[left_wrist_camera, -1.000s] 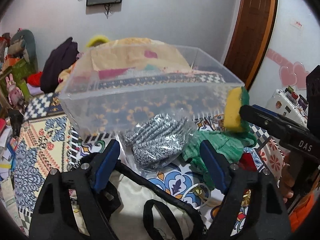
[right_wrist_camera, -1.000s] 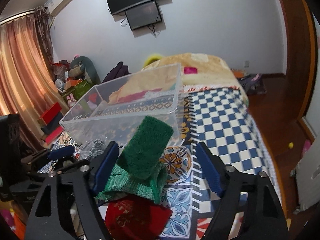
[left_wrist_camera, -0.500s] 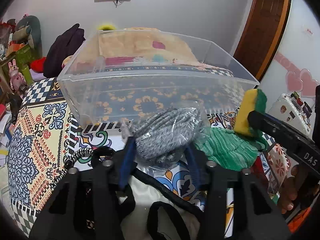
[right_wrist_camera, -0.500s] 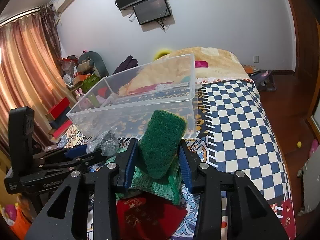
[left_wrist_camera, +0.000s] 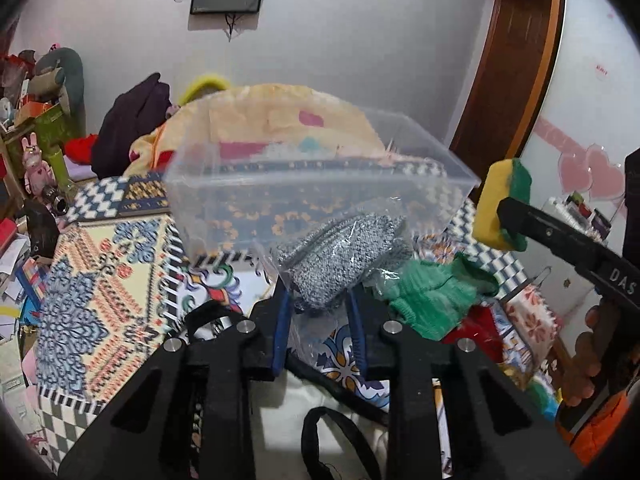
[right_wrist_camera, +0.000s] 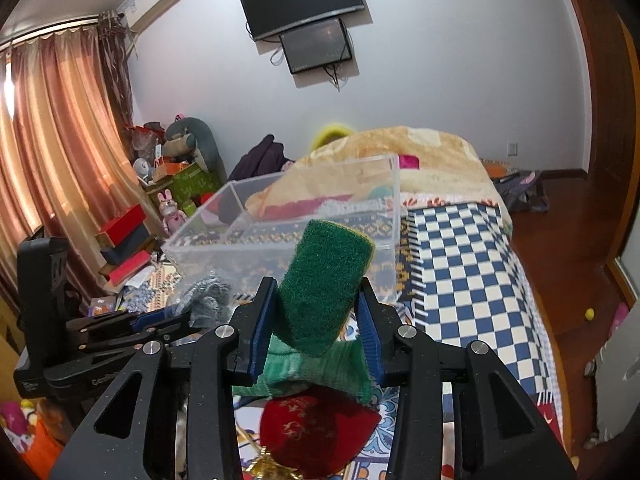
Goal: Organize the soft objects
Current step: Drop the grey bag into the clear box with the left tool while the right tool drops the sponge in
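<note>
My left gripper (left_wrist_camera: 320, 300) is shut on a clear plastic bag of grey knit fabric (left_wrist_camera: 344, 256) and holds it up in front of the clear plastic bin (left_wrist_camera: 320, 184). My right gripper (right_wrist_camera: 316, 316) is shut on a green and yellow scrub sponge (right_wrist_camera: 324, 284), lifted just short of the bin (right_wrist_camera: 288, 236). The sponge (left_wrist_camera: 504, 204) and right gripper also show at the right of the left wrist view. A green knit cloth (left_wrist_camera: 432, 292) and a red pouch (right_wrist_camera: 316, 432) lie on the patterned bedspread below.
The bin sits on a patterned bedspread (left_wrist_camera: 100, 272) with a checkered part (right_wrist_camera: 460, 264) to the right. A folded blanket (right_wrist_camera: 400, 160) lies behind the bin. A white bag with black straps (left_wrist_camera: 328, 420) lies under my left gripper. Clutter and boxes (right_wrist_camera: 128, 240) stand at the left.
Both grippers closed, the left on the bagged grey fabric and the right on the sponge. Both then lifted their loads off the bedspread toward the bin.
</note>
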Available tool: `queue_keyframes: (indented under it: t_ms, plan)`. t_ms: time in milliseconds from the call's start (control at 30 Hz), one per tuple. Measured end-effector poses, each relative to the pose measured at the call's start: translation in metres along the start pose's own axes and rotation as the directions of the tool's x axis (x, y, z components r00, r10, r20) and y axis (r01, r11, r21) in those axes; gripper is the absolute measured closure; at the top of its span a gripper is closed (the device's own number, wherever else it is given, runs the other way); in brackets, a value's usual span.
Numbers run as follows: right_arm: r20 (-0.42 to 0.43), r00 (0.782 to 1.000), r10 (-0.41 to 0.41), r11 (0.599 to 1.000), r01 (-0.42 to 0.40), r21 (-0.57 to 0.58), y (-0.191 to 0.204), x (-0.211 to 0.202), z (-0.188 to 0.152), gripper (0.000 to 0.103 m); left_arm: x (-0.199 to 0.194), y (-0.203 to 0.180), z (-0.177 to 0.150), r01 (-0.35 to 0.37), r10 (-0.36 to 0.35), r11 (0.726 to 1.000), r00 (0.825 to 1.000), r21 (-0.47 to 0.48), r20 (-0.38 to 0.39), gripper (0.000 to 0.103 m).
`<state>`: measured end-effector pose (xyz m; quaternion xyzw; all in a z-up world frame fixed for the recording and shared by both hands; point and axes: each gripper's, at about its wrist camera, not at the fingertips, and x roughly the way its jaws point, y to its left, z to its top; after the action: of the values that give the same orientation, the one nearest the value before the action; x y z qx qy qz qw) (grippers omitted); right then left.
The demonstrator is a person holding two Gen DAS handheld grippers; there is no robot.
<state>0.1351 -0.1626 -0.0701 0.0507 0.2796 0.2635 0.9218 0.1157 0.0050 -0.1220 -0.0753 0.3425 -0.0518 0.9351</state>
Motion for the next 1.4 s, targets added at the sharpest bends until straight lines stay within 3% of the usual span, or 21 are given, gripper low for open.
queue_keyframes:
  t_ms: [300, 667, 900, 1033, 1400]
  plan:
    - [0.051, 0.999, -0.009, 0.999, 0.011, -0.041, 0.008, -0.008, 0.018, 0.067, -0.042, 0.007, 0.033, 0.005, -0.004, 1.0, 0.994, -0.006, 0.112, 0.077]
    - [0.075, 0.997, -0.013, 0.998, 0.017, -0.062, 0.007, 0.01, 0.042, 0.067, -0.033, 0.02, 0.077, -0.089, 0.086, 0.996, 0.984, 0.016, 0.154, 0.077]
    - [0.021, 0.999, -0.042, 0.994, 0.044, -0.103, 0.01, 0.041, 0.048, 0.067, -0.001, 0.028, 0.093, -0.096, 0.094, 0.995, 0.992, 0.019, 0.086, 0.077]
    - [-0.031, 0.998, -0.051, 0.993, 0.047, -0.112, 0.008, 0.059, 0.051, 0.067, 0.021, 0.032, 0.099, -0.058, 0.058, 0.998, 0.998, 0.019, 0.009, 0.077]
    - [-0.169, 0.982, -0.083, 0.987, 0.058, -0.149, 0.006, 0.1, 0.048, 0.067, 0.065, 0.026, 0.105, -0.082, 0.089, 0.994, 0.992, 0.075, -0.089, 0.077]
